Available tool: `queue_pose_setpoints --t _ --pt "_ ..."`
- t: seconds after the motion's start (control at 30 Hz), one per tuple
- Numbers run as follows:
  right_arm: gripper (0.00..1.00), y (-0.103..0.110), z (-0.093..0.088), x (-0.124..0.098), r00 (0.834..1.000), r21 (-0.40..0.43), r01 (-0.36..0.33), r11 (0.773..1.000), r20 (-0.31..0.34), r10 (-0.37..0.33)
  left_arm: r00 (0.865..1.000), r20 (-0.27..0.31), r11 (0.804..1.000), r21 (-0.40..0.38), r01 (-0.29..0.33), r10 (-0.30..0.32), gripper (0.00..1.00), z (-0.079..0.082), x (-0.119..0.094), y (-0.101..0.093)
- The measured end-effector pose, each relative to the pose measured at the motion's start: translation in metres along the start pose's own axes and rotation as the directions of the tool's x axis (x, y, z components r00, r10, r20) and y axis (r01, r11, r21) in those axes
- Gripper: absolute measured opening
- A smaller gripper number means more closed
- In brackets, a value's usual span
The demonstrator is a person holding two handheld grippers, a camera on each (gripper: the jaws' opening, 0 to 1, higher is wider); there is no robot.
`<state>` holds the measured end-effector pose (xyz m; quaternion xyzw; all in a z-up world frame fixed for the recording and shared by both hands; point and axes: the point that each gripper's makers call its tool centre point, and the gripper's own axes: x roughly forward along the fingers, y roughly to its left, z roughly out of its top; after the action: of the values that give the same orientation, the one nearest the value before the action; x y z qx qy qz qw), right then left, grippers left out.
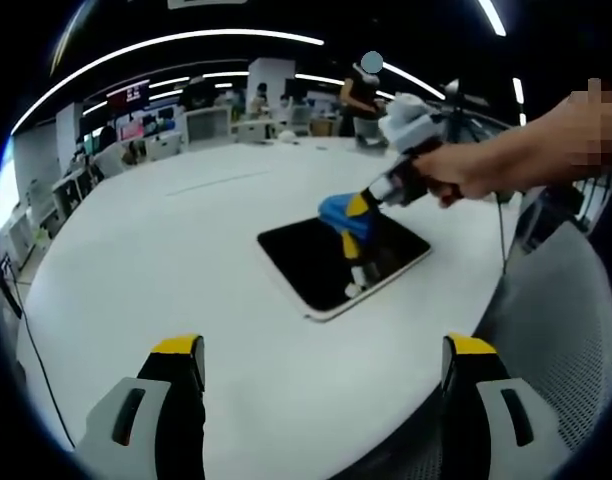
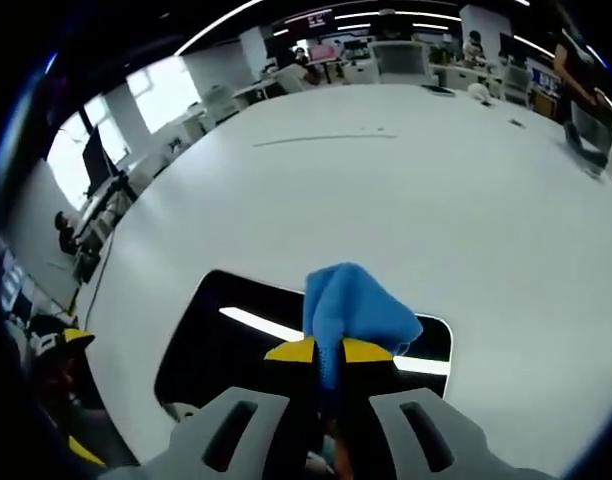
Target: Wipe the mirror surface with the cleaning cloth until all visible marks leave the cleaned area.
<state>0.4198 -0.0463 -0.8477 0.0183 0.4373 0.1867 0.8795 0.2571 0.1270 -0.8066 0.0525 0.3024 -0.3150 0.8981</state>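
A dark rectangular mirror (image 1: 326,260) with a white rim lies flat on the white table (image 1: 186,250). In the left gripper view the right gripper (image 1: 358,206), held by a person's hand (image 1: 466,170), is shut on a blue cleaning cloth (image 1: 344,212) and presses it onto the mirror's far side. My left gripper (image 1: 326,375) stands open near the table's front edge, well short of the mirror, with nothing between its fingers. In the right gripper view the blue cloth (image 2: 354,308) sticks out from the shut right gripper (image 2: 328,352) over the mirror (image 2: 226,330), which reflects a ceiling light.
A grey mesh chair (image 1: 566,320) stands by the table's right edge. Desks, monitors and a standing person (image 1: 364,95) fill the office behind the table. A dark cable (image 1: 41,350) hangs off the left side.
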Motion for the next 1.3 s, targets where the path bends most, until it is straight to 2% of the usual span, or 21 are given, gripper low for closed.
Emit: queue_pose_setpoints --t 0.9,1.3 --pt "0.03 0.072 0.018 0.032 0.995 -0.050 -0.100 0.994 -0.018 0.099 1.000 0.002 1.000 -0.014 0.003 -0.003 0.99 -0.001 0.001 0.001" --pt "0.03 0.093 0.023 0.042 0.991 -0.062 -0.137 0.989 -0.004 0.137 1.000 -0.007 1.000 -0.011 0.004 -0.004 0.99 -0.003 0.001 0.000"
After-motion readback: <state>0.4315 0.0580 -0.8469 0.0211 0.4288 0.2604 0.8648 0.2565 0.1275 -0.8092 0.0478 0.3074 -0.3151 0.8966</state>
